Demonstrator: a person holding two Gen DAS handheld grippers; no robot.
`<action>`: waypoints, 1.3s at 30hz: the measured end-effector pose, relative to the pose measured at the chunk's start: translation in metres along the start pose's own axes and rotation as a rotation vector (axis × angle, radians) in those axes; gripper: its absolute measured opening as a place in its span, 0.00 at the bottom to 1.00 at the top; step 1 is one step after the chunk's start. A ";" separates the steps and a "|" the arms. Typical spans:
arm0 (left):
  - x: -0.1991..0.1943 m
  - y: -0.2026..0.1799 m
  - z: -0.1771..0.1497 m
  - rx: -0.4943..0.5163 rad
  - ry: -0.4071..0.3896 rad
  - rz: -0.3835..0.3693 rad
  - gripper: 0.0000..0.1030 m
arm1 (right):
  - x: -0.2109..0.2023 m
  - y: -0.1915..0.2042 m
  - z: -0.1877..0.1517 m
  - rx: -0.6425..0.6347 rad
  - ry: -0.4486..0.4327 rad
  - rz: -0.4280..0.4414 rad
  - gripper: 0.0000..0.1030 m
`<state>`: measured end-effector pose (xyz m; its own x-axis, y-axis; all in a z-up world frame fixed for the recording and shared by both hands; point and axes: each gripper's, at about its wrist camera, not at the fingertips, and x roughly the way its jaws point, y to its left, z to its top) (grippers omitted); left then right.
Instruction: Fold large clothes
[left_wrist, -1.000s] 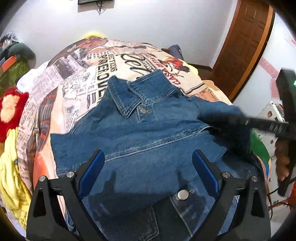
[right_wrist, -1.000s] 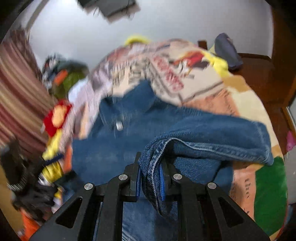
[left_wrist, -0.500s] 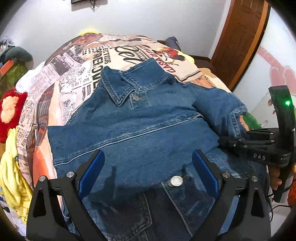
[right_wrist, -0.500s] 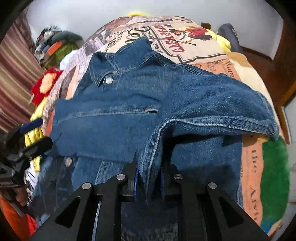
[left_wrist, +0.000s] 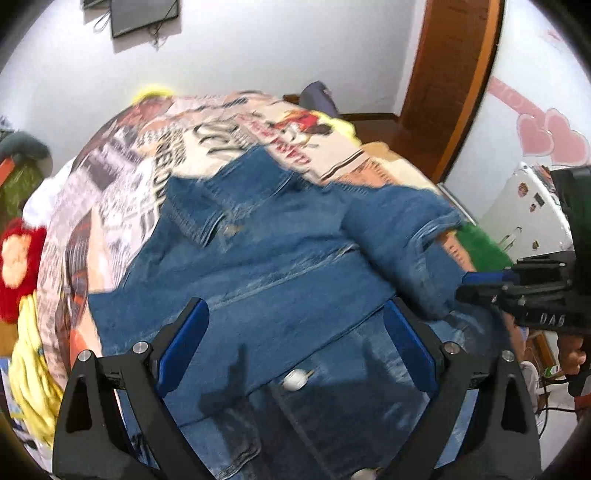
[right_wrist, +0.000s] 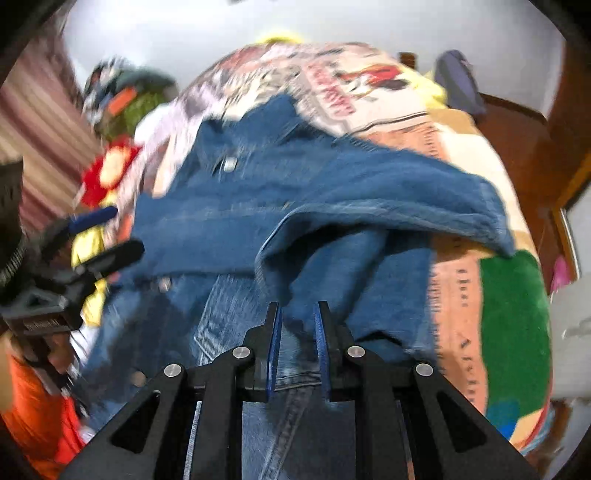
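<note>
A blue denim jacket (left_wrist: 277, 258) lies front-up on a newspaper-print bedspread (left_wrist: 184, 147), collar towards the far wall. Its right-hand sleeve (left_wrist: 399, 229) is folded in over the chest. My left gripper (left_wrist: 295, 310) hovers open and wide over the jacket's lower front, with nothing between its blue pads. At the jacket's right edge my right gripper (left_wrist: 465, 286) is beside the sleeve. In the right wrist view the jacket (right_wrist: 258, 192) and the sleeve (right_wrist: 406, 184) bunch up before my right gripper (right_wrist: 297, 306), which is shut on a fold of the sleeve's denim. The left gripper (right_wrist: 118, 232) shows at the left.
A red and yellow plush (left_wrist: 14, 258) and yellow cloth (left_wrist: 26, 369) lie along the bed's left side. A dark blue item (left_wrist: 317, 99) sits at the far edge. A wooden door (left_wrist: 450, 74) stands at the right. The person's orange sleeve (right_wrist: 29, 406) shows at lower left.
The right gripper has drawn back from over the jacket to its right edge, still pinching the sleeve. The left gripper has lifted and pulled back a little and stays open.
</note>
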<state>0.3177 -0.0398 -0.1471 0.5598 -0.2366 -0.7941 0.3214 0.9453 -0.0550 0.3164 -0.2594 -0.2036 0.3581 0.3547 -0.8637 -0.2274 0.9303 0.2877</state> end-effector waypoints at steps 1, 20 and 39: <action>0.000 -0.006 0.007 0.008 -0.007 -0.010 0.93 | -0.009 -0.008 0.001 0.026 -0.024 0.007 0.14; 0.125 -0.090 0.045 0.279 0.144 0.105 0.88 | -0.004 -0.107 -0.003 0.230 -0.042 -0.039 0.14; 0.063 -0.043 0.084 0.012 -0.048 -0.017 0.10 | 0.071 -0.103 0.005 0.226 0.027 0.093 0.14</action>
<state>0.4036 -0.1143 -0.1440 0.5900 -0.2628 -0.7634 0.3395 0.9386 -0.0607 0.3703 -0.3298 -0.2929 0.3204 0.4403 -0.8387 -0.0492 0.8919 0.4495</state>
